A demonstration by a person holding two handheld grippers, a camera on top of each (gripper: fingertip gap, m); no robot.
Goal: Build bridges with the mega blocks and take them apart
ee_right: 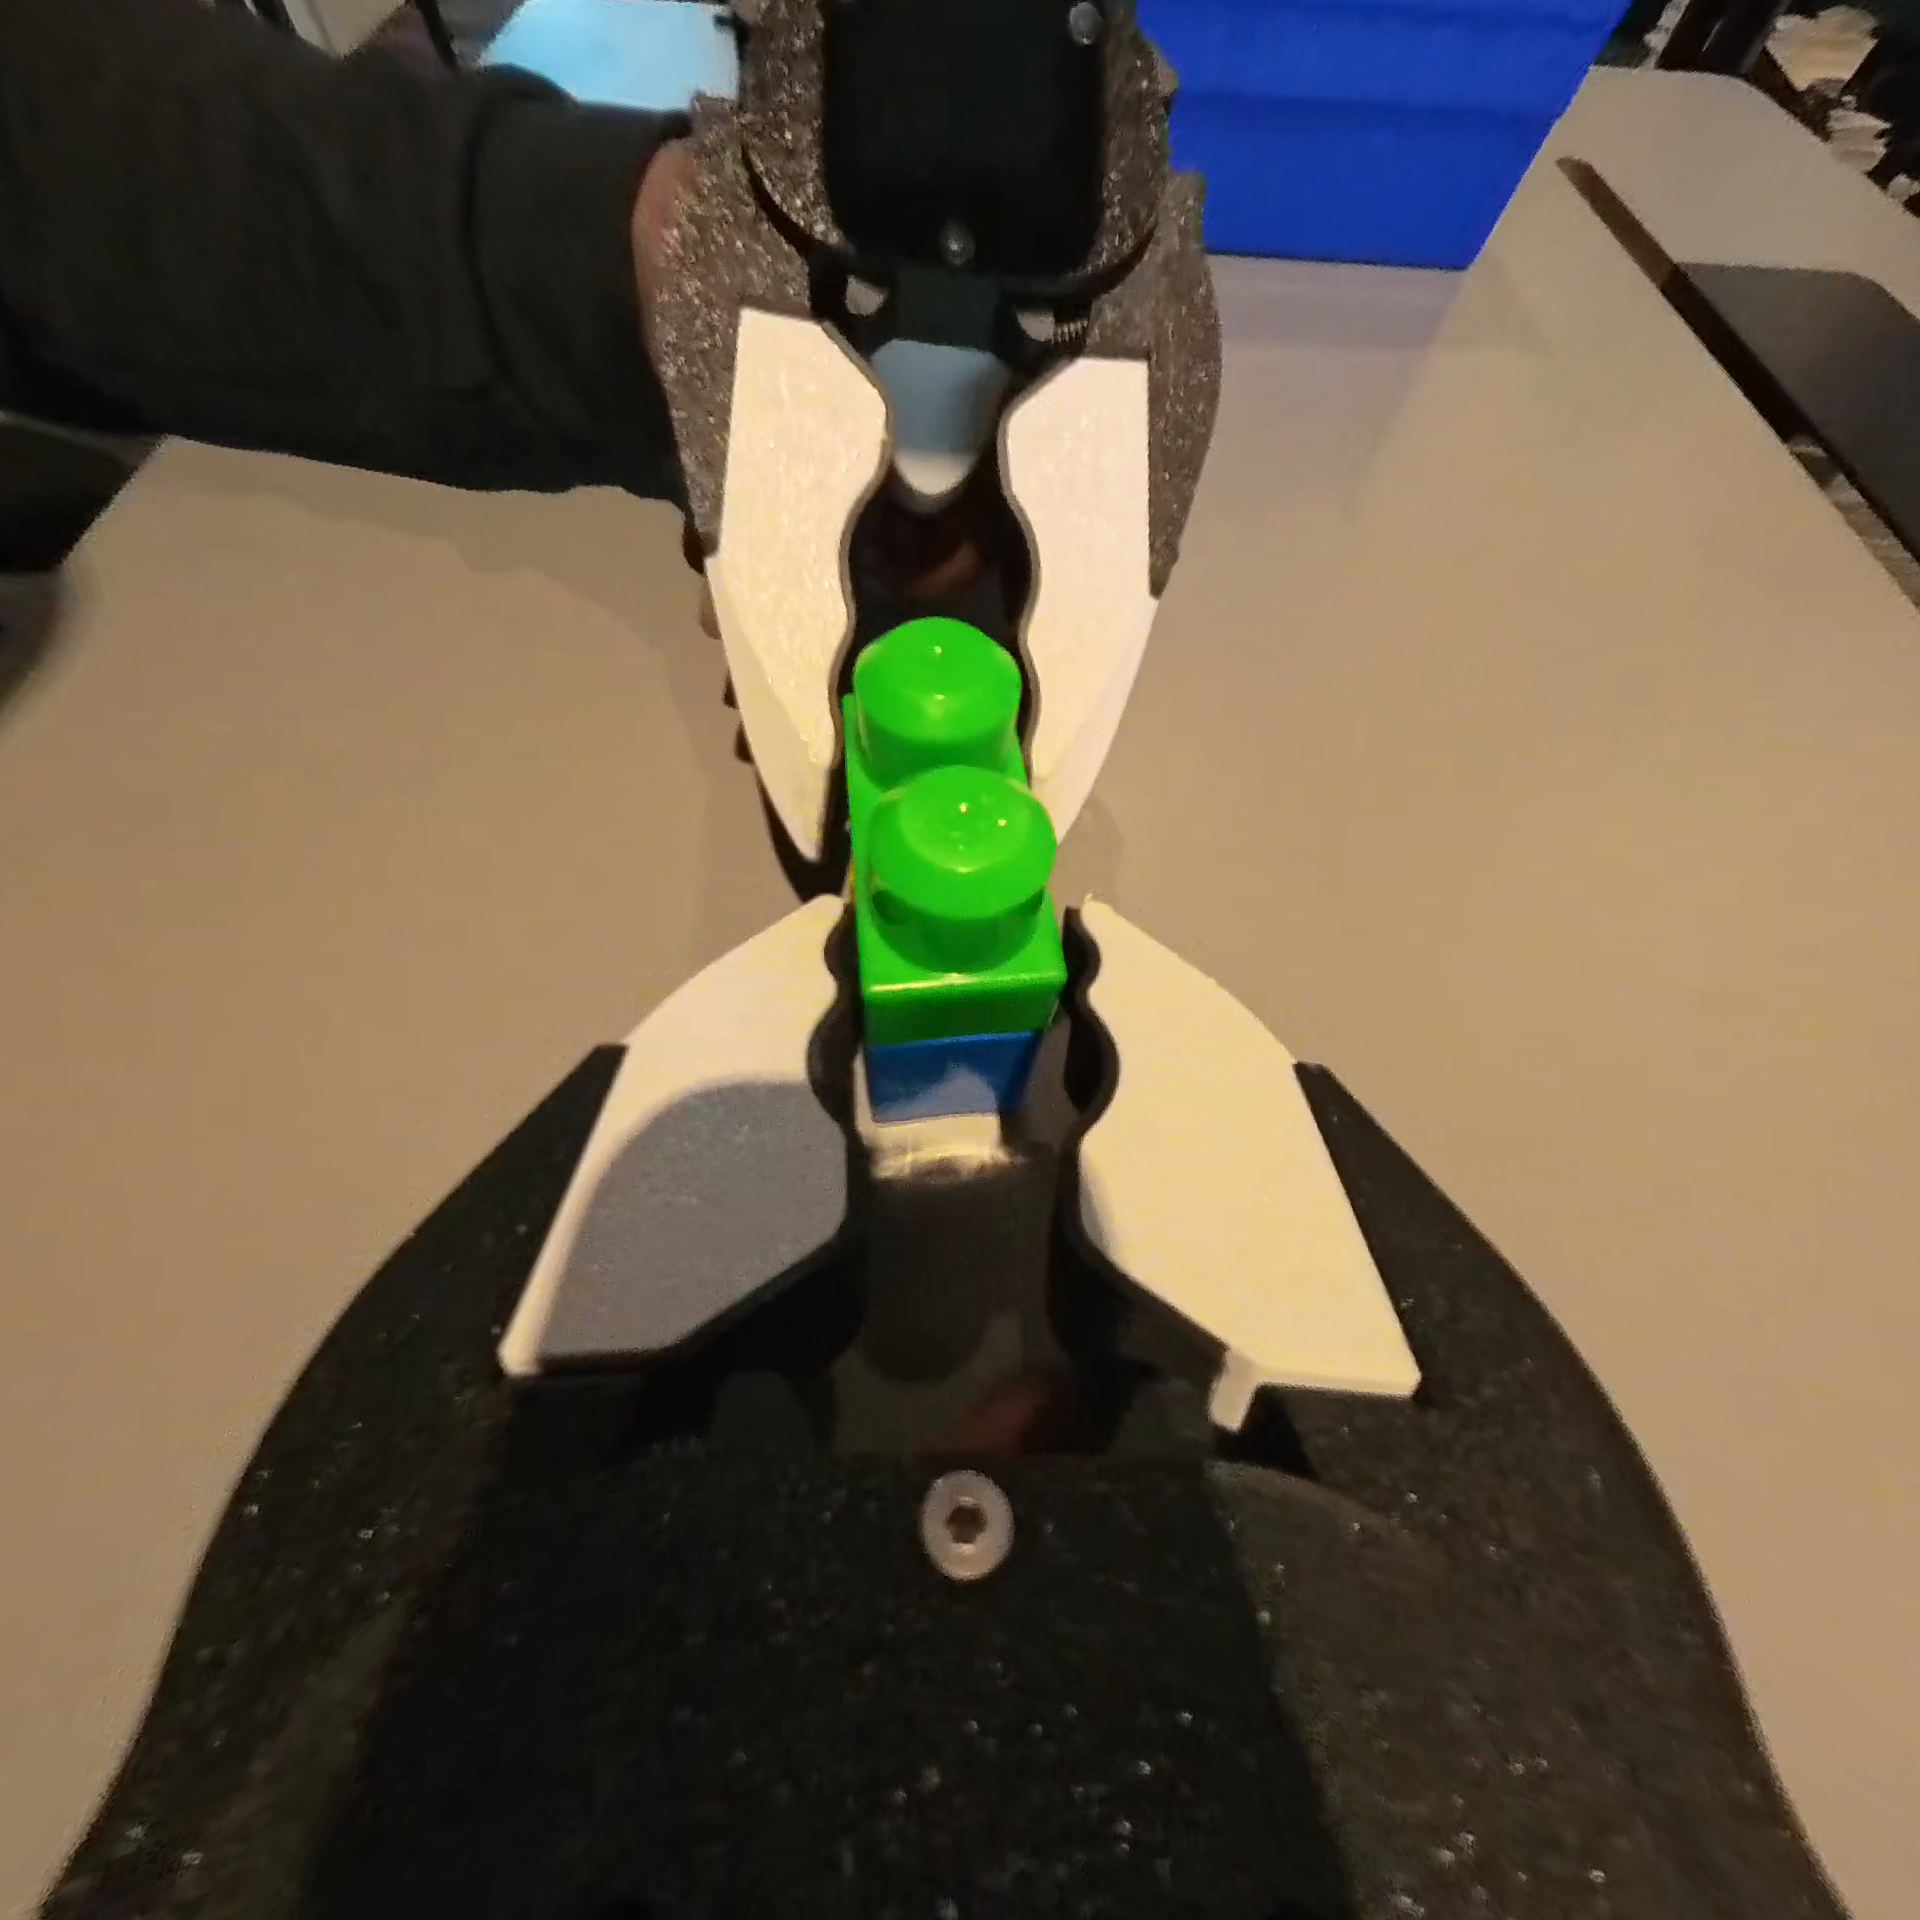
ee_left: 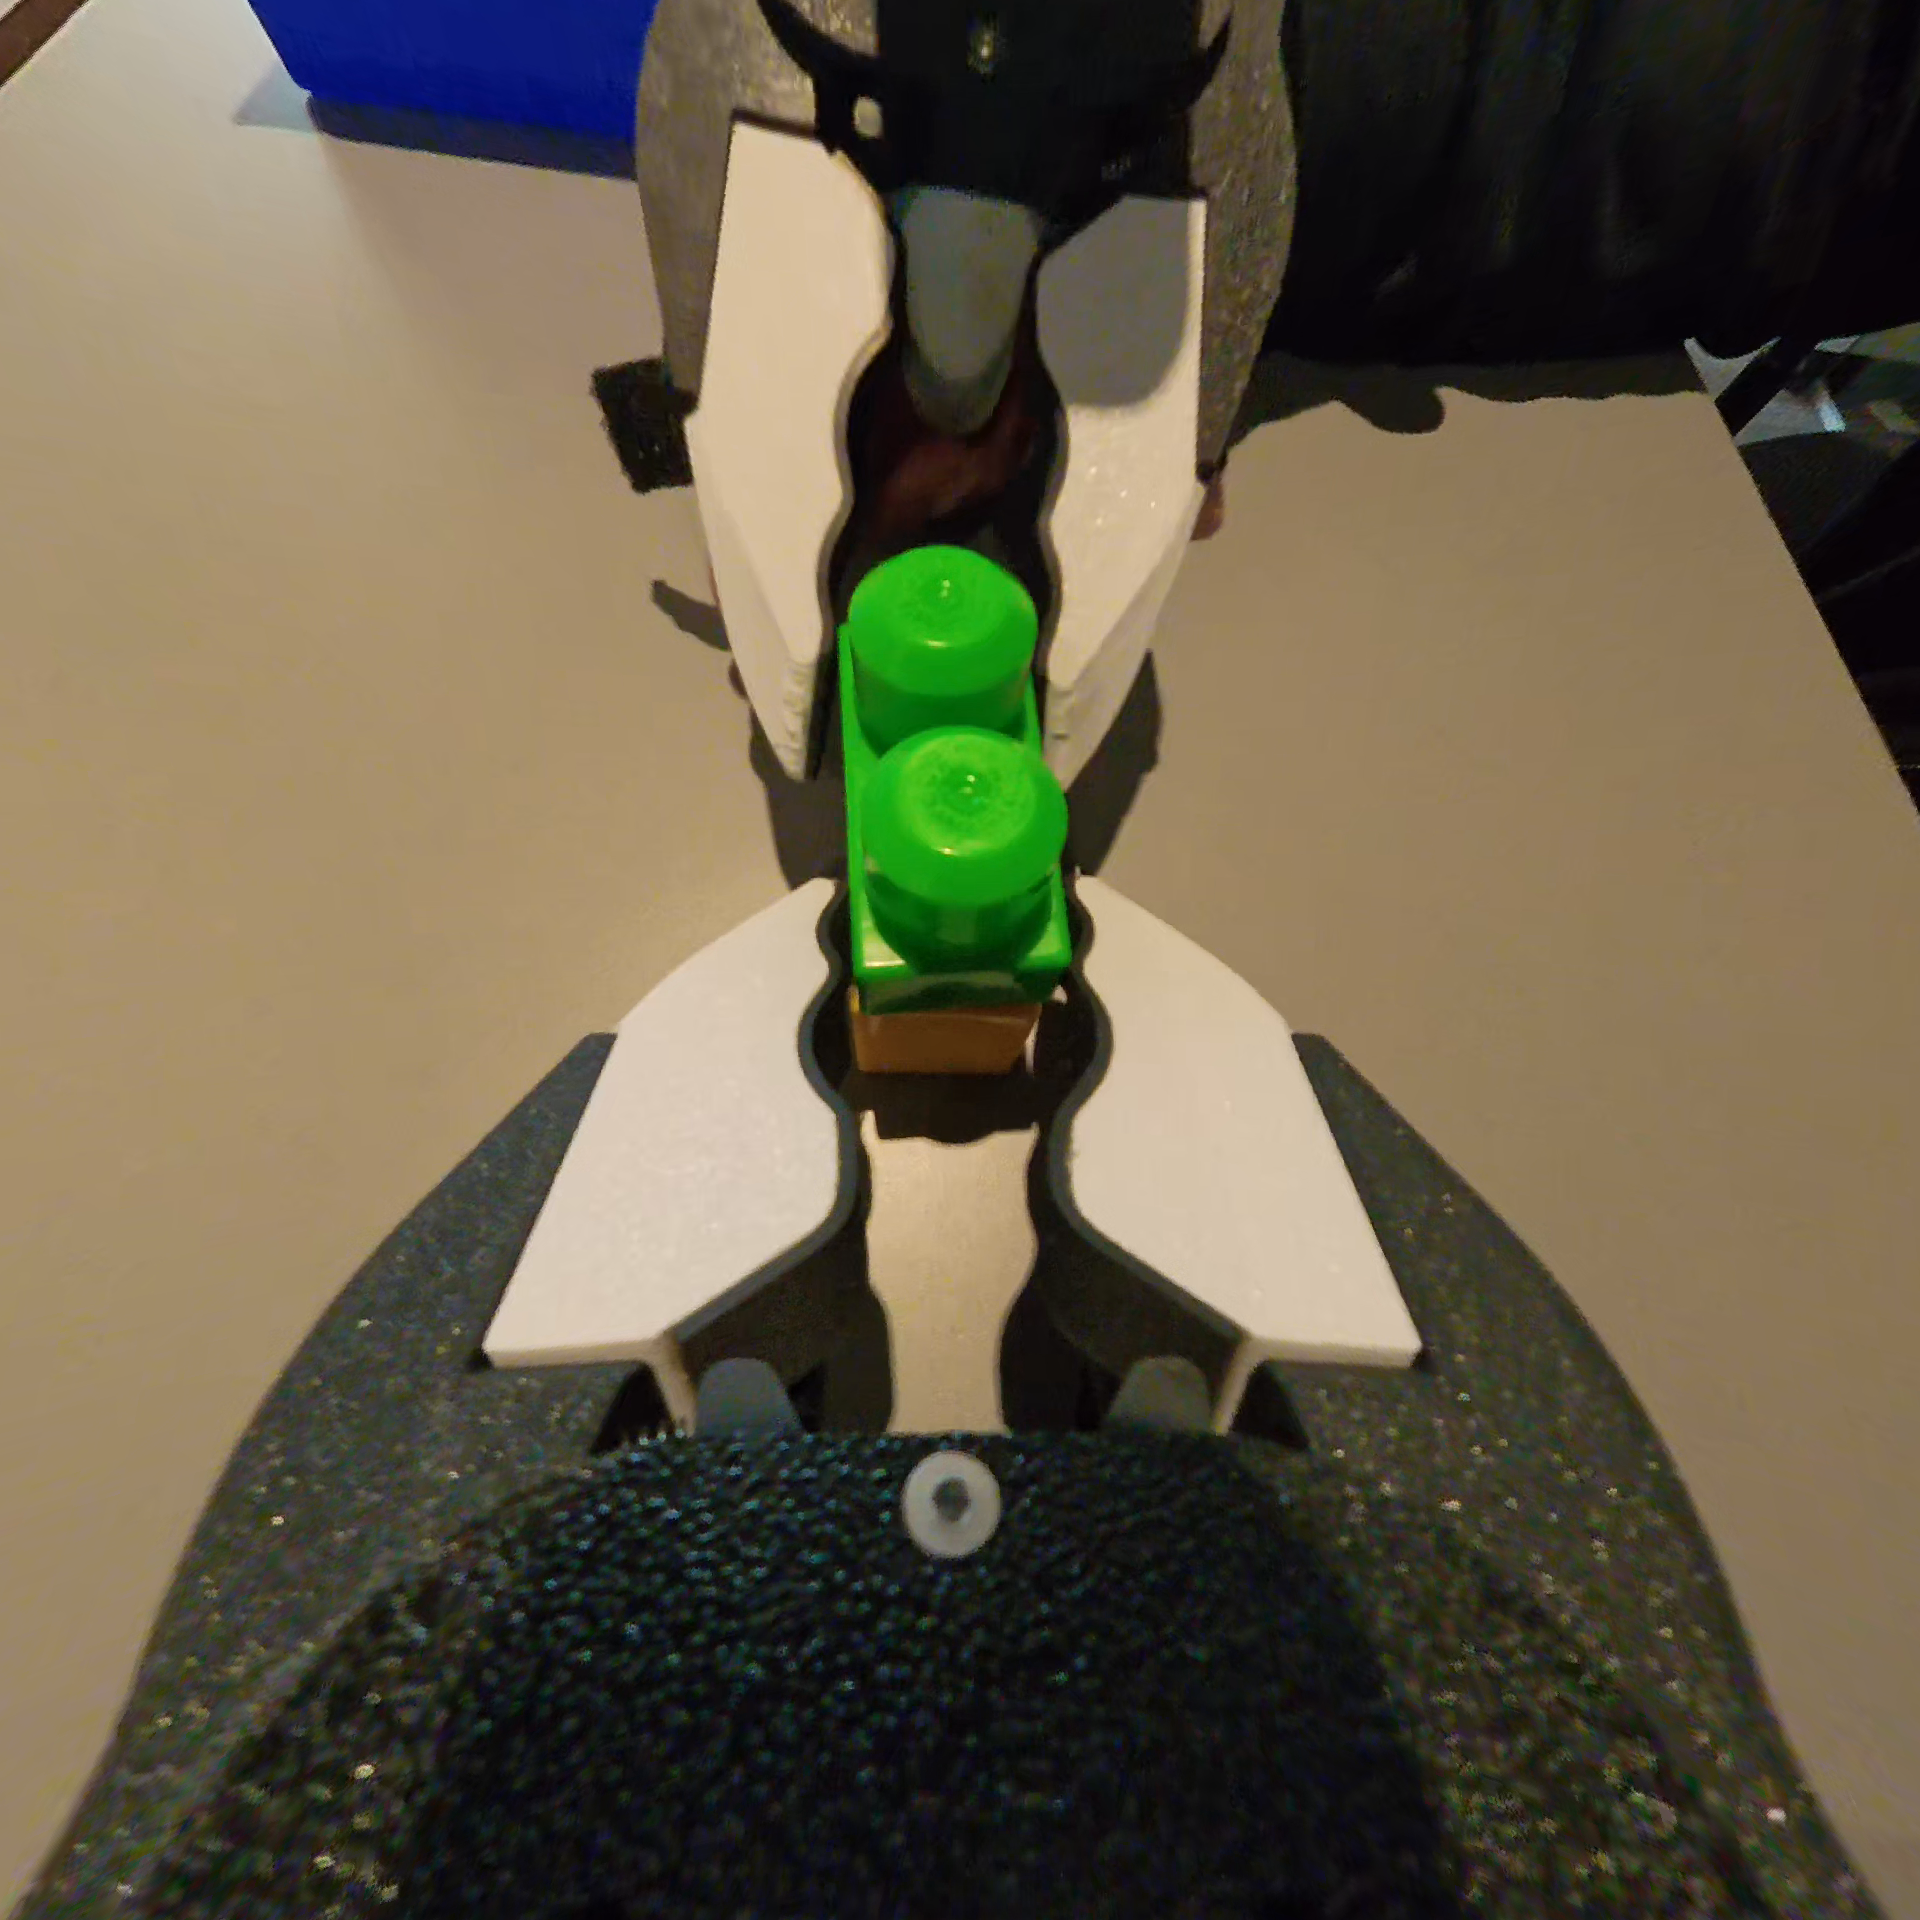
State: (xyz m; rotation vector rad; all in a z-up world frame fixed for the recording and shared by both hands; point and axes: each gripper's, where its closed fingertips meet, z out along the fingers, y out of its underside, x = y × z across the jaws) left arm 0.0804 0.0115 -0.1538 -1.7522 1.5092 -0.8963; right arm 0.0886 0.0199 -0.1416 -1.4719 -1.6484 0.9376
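Observation:
A green two-stud mega block [ee_left: 951, 769] spans an orange block [ee_left: 940, 1034] at my left gripper's end and a blue block [ee_right: 951, 1075] at my right gripper's end, a small bridge on the beige table [ee_left: 312, 831]. My left gripper [ee_left: 956, 935] is shut on the bridge's orange end. My right gripper [ee_left: 940, 727] faces it and is shut on the far end. In the right wrist view my right gripper [ee_right: 961, 945] clamps the blue end under the green block [ee_right: 951, 831], with the left gripper [ee_right: 935, 790] opposite. I cannot tell whether the fingers press the green block or the blocks below it.
A blue bin [ee_left: 457, 62] stands at the table's far left corner; it also shows in the right wrist view [ee_right: 1351, 135]. A person's black sleeve [ee_right: 312, 260] reaches in behind the left gripper. The table edge [ee_left: 1787, 582] runs down the right. A black patch [ee_left: 639, 426] lies on the table. My left and right fingertips are right by each other.

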